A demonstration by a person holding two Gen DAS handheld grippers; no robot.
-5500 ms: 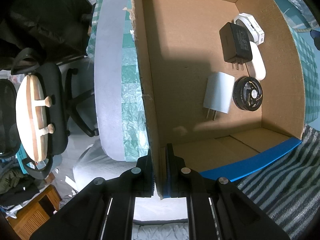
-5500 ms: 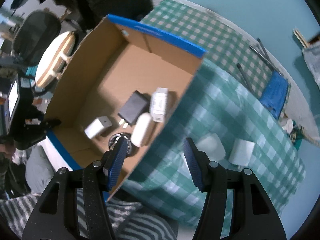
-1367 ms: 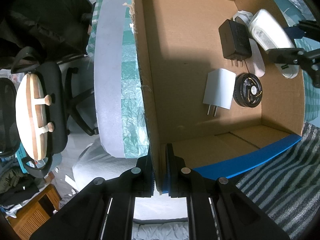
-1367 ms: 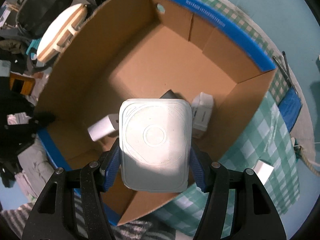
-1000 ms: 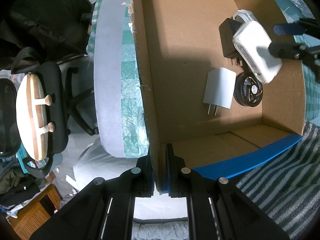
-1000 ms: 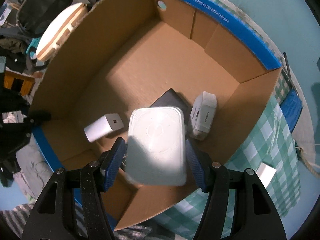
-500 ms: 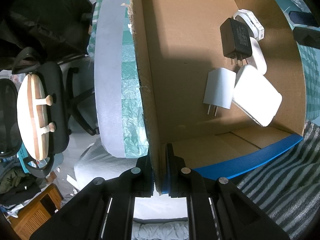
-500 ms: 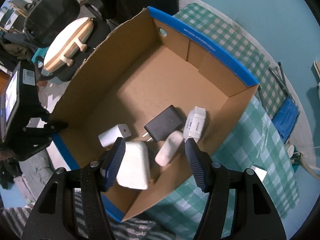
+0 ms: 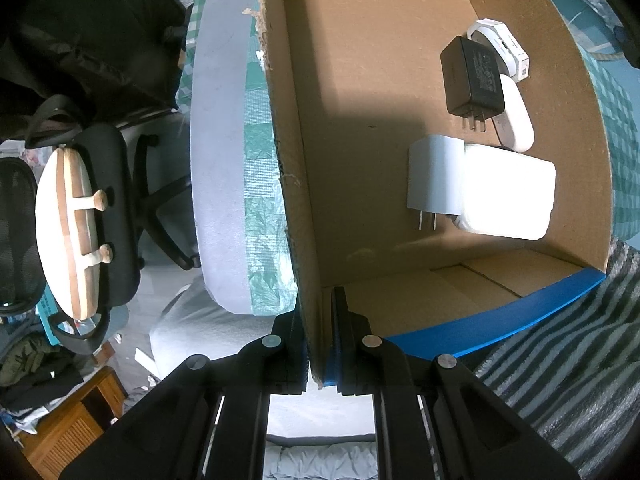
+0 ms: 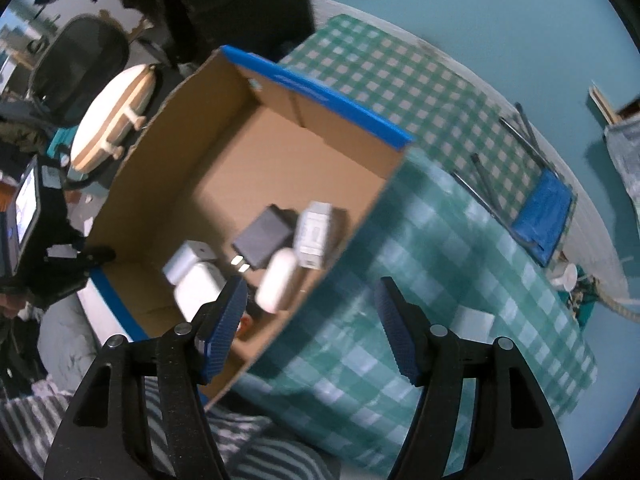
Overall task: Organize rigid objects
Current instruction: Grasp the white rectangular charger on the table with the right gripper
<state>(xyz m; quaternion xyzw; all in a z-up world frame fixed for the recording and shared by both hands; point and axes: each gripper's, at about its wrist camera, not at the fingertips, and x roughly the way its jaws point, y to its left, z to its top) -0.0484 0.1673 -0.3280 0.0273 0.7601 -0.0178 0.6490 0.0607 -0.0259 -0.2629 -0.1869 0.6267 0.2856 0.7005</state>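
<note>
I am holding the cardboard box (image 9: 360,100) by its near corner with my left gripper (image 9: 319,344): its jaws are pinched tight on the wall, one finger outside and one inside, right where the brown side wall is meeting the blue-edged front wall. The box is sitting on a table covered with a green checked cloth (image 10: 460,208).

My right gripper (image 10: 310,324) is hanging over the box's right wall and the cloth beside it, and its jaws are opening with nothing between them; the blue pads are touching nothing.

Inside the box, the objects are clustering toward the right wall. A large white rounded-square device (image 9: 508,196) is lying flat on the floor of the box, overlapping the edge of a white plug adapter (image 9: 434,178) whose two prongs are pointing toward the front wall. Behind them a black power adapter (image 9: 472,76) is resting partly on a white oval object (image 9: 516,120), and a small white boxy device (image 9: 500,46) is sitting furthest back, touching the black adapter.

Out on the cloth, a white block (image 10: 472,320) is lying apart from the box, just beyond my right finger.
</note>
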